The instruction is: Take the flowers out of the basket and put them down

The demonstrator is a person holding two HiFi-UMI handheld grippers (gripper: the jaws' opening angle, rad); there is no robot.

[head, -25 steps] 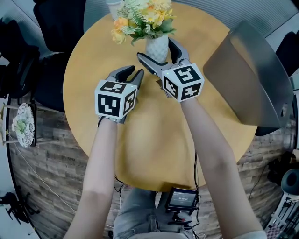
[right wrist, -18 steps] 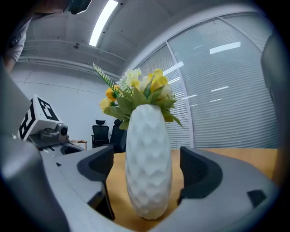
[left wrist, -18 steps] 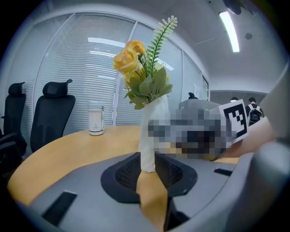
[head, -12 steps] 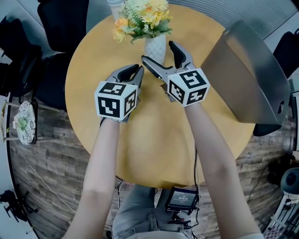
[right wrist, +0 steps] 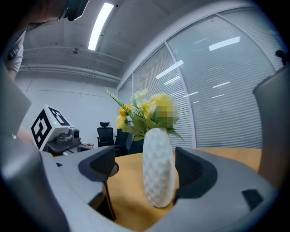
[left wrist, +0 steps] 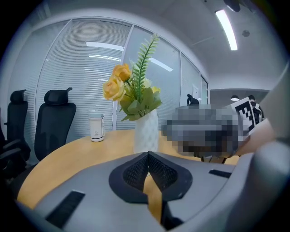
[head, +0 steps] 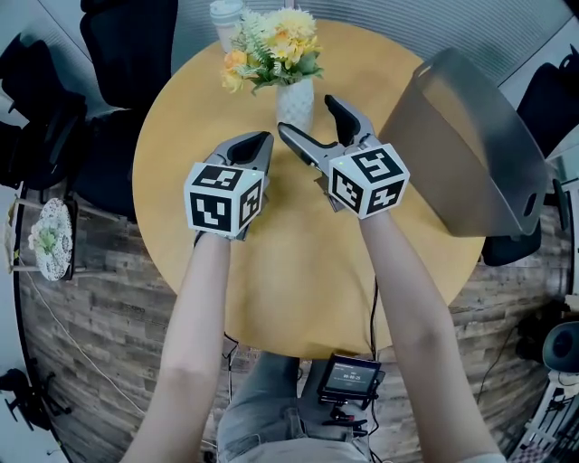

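Observation:
A white vase (head: 295, 101) with yellow flowers (head: 271, 50) stands upright on the round wooden table (head: 271, 271), towards its far side. My right gripper (head: 308, 117) is open, its fingertips on either side of the vase's foot without pressing it. In the right gripper view the vase (right wrist: 158, 168) shows between the two pads (right wrist: 102, 166). My left gripper (head: 252, 143) hovers left of the vase; its jaws have just been closing and are shut with nothing between them. The left gripper view looks over the shut gripper (left wrist: 148, 157) to the vase (left wrist: 146, 131).
A large grey basket (head: 470, 145) lies tilted at the table's right edge. A white cup (head: 224, 14) stands behind the flowers. Black office chairs (head: 118, 54) crowd the left side. A small device (head: 348, 380) sits near the person's lap.
The left jaws went from open to shut, holding nothing. Both grippers drew back a little towards the person, and the right jaws now reach less far round the vase.

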